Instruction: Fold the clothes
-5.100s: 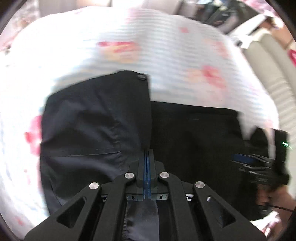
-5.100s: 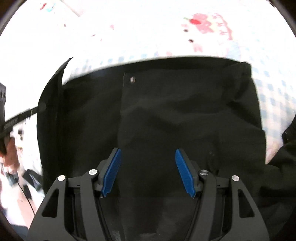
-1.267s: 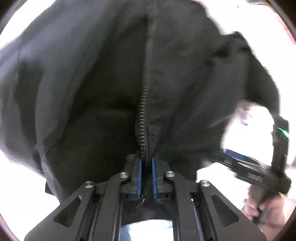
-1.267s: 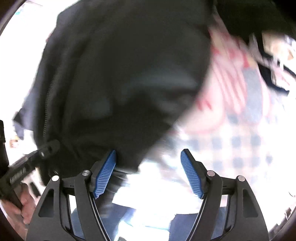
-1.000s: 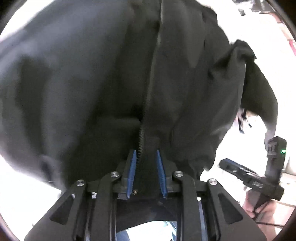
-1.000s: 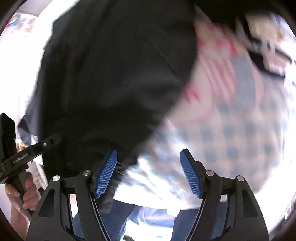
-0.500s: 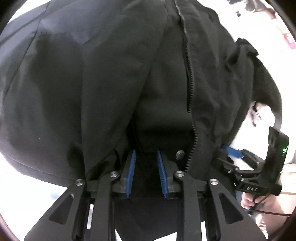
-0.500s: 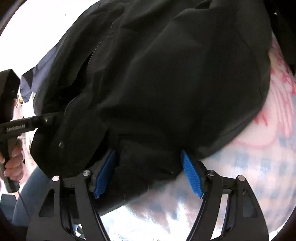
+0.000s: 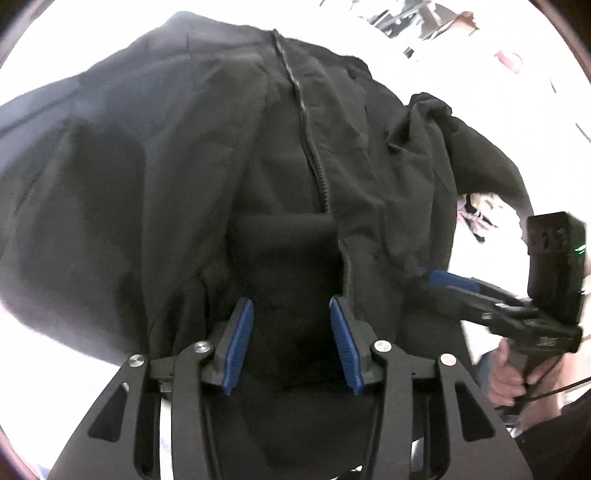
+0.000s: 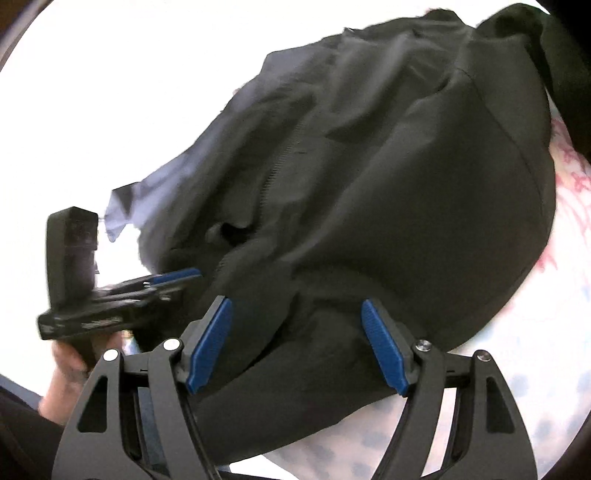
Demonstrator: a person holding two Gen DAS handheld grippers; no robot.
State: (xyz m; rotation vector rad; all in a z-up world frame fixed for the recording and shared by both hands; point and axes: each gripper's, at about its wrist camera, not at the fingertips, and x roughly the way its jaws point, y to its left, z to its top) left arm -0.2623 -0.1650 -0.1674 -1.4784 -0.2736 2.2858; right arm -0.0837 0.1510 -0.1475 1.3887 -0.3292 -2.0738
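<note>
A black zip-up jacket (image 9: 184,166) lies rumpled on a pale bed sheet, its zipper (image 9: 314,162) running up the middle in the left wrist view. My left gripper (image 9: 291,332) hangs over the dark lining at the jacket's near edge. Its jaws are opening, with cloth lying between the blue pads (image 9: 238,343) but not pinched. My right gripper (image 10: 297,332) stands open over the jacket (image 10: 406,184) hem, loose fabric between its fingers. Each view shows the other gripper at the side: the right gripper (image 9: 443,282) and the left gripper (image 10: 177,278).
The sheet (image 10: 517,387) has blue checks and pink prints and shows bare at the right of the right wrist view. A person's hands (image 9: 506,376) (image 10: 70,369) hold the gripper handles. Cluttered furniture (image 9: 424,18) stands beyond the bed's far edge.
The left jaws have let go of the zipper edge and spread apart. The zipper has slid to the right of them. The right gripper moved from over the checked sheet onto the jacket hem.
</note>
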